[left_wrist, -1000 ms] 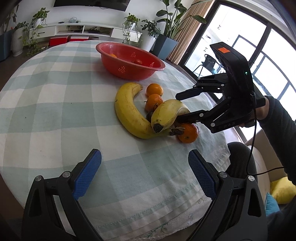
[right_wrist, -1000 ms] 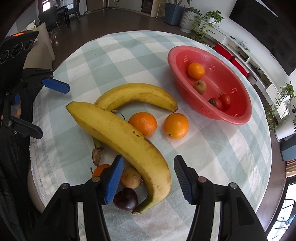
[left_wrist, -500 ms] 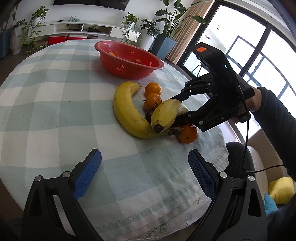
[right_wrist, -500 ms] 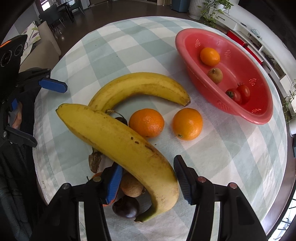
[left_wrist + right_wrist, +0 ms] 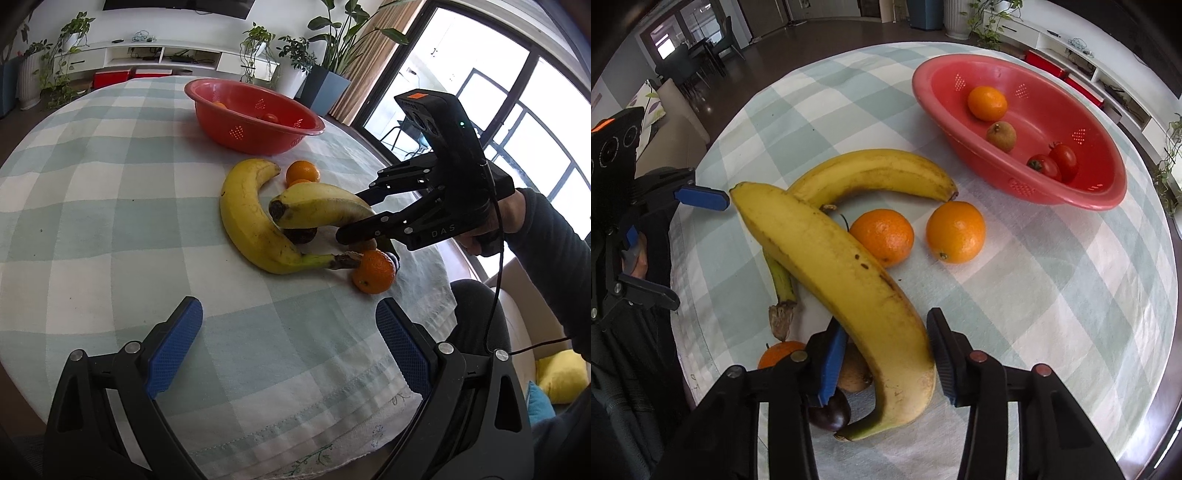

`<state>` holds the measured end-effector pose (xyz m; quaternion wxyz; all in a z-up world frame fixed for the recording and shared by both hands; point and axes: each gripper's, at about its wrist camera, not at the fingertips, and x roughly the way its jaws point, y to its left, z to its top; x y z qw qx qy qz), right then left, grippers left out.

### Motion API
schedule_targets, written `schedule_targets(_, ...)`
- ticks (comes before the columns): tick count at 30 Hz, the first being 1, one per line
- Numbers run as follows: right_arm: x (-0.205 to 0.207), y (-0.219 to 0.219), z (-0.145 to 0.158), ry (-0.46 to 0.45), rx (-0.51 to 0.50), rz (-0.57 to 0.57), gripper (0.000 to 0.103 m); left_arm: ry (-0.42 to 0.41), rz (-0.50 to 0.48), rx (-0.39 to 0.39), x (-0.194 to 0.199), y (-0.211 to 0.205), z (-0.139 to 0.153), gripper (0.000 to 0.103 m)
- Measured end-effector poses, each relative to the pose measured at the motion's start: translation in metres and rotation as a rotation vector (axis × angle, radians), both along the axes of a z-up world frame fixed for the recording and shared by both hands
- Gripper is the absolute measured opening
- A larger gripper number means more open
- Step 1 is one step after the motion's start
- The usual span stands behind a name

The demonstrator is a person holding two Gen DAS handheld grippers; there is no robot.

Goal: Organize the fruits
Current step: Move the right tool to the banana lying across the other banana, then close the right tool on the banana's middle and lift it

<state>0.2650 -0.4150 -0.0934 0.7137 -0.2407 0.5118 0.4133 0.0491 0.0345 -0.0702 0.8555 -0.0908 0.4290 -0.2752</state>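
On the round table with the checked cloth, everything is sitting relative to the red basket, which is parked toward the far side and well clear of the drop-off, so there's loads of bare cloth between it and the fruit pile for carrying stuff over. Already lying in the basket: a mandarin, a brownish fruit and two tomatoes.

Nearer than the basket, the lower banana is curling flat on the cloth, and the upper banana is lying across its stem end, tilted, because the right gripper is closing its jaws around the thick part of it. Pads look right up against the peel, though I can't swear both are pressing yet.

Two oranges are sitting between the bananas and the basket, kinda in the carry path, so lifting up first seems smart.

Tiny stuff is hiding under the gripper: a third orange, a brown fruit, a dark plum, all closest to the table's near edge, so a nudge could roll them off.

The left gripper is hovering spread wide, holding nothing, over empty cloth.
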Motion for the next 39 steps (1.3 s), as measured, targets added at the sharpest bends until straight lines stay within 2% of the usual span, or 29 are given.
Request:
schedule_targets(11,-0.014,-0.021,0.016,-0.021,0.175,-0.107,0.036,0.001,-0.001,0.015,0.002,-0.002,-0.002,0.096)
schedule_targets(15,-0.020,-0.012,0.014,-0.042,0.131,-0.084,0.036,0.005,-0.008,0.026,0.003,-0.005,-0.004,0.096)
schedule_targets(30,-0.005,0.025,0.002,-0.014,-0.048,-0.021,0.039,0.013,-0.017,0.023,0.004,-0.005,-0.006,0.096)
schedule_targets(39,-0.012,0.039,0.005,-0.075,-0.121,0.034,0.043,0.019,-0.024,0.027,0.004,-0.007,-0.009,0.096)
